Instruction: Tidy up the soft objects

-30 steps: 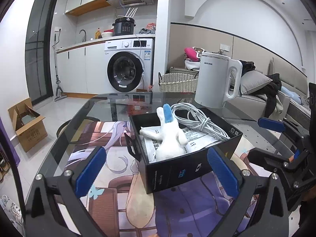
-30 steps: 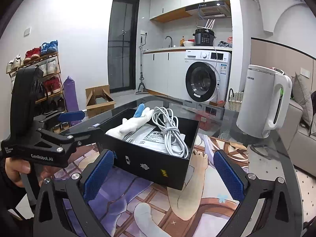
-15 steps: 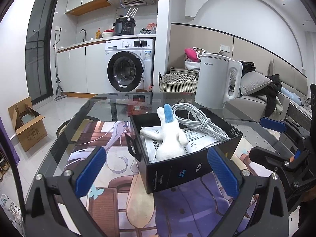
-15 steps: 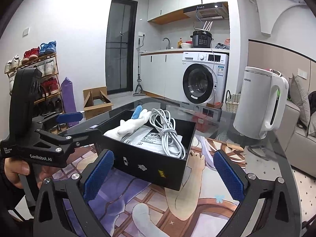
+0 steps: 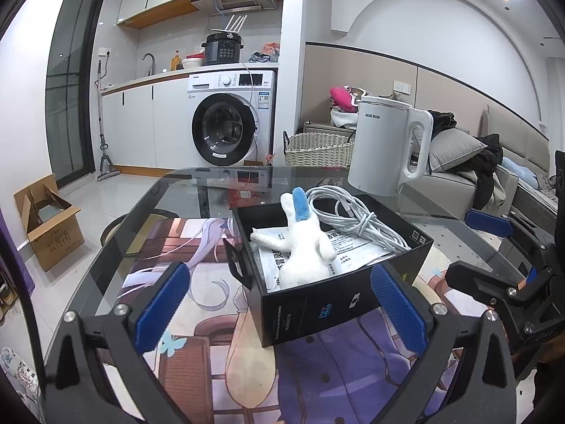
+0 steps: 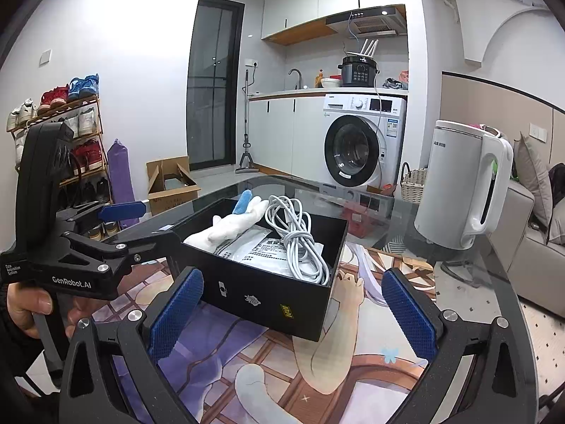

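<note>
Plush toy [image 5: 303,247], white with a blue ear, is lying inside the open black box [image 5: 339,304] on the glass table [image 5: 183,183], leaning toward the box's left-hand side as the left wrist camera sees it. Right next to it in the same box there's a coiled white cable [image 5: 356,217], and both are sitting on top of some printed paper sheets [image 6: 268,247].

Left gripper [image 5: 279,314] has its jaws spread wide, blue pads on either side of the box's near end but not touching it, nothing held. Right gripper [image 6: 293,312] is the same deal: jaws wide apart, empty, pointed at the box's side from a bit back. You can see the left gripper from the right wrist camera too, with a hand [image 6: 28,304] wrapped around its handle.

White electric kettle [image 5: 388,148] stands on the table just behind the box. Under the glass there's a mat with an anime print [image 6: 339,360]. Washing machine [image 5: 229,127] and a wicker basket [image 5: 317,148] are well off in the background.
</note>
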### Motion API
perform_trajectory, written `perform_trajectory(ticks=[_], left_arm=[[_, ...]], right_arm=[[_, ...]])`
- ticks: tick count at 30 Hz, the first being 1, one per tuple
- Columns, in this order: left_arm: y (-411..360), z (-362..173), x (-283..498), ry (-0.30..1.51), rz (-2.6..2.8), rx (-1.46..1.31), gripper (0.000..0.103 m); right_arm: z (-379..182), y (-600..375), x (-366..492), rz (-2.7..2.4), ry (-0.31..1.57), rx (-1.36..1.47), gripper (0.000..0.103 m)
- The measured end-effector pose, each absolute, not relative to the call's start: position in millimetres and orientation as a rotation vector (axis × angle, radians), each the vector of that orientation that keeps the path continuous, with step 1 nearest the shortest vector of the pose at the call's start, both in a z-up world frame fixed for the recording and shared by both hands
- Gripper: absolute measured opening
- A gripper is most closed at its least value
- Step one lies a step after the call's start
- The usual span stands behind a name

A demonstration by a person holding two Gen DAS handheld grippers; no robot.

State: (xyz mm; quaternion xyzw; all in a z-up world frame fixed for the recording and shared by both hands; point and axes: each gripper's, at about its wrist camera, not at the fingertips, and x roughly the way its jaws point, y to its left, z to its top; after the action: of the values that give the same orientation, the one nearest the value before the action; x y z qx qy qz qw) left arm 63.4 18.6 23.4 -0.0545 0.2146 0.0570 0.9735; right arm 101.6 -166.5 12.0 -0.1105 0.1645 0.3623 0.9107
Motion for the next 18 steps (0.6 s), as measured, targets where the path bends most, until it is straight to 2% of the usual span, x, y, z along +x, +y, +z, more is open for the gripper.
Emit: perform_trajectory(ticks=[18], left_arm=[[18.7,23.2,61.7,0.431,0.115,-0.108,0.103]], right_arm=[[11.6,-165.8,103.7,0.748,0.340,-0.231,0.103]])
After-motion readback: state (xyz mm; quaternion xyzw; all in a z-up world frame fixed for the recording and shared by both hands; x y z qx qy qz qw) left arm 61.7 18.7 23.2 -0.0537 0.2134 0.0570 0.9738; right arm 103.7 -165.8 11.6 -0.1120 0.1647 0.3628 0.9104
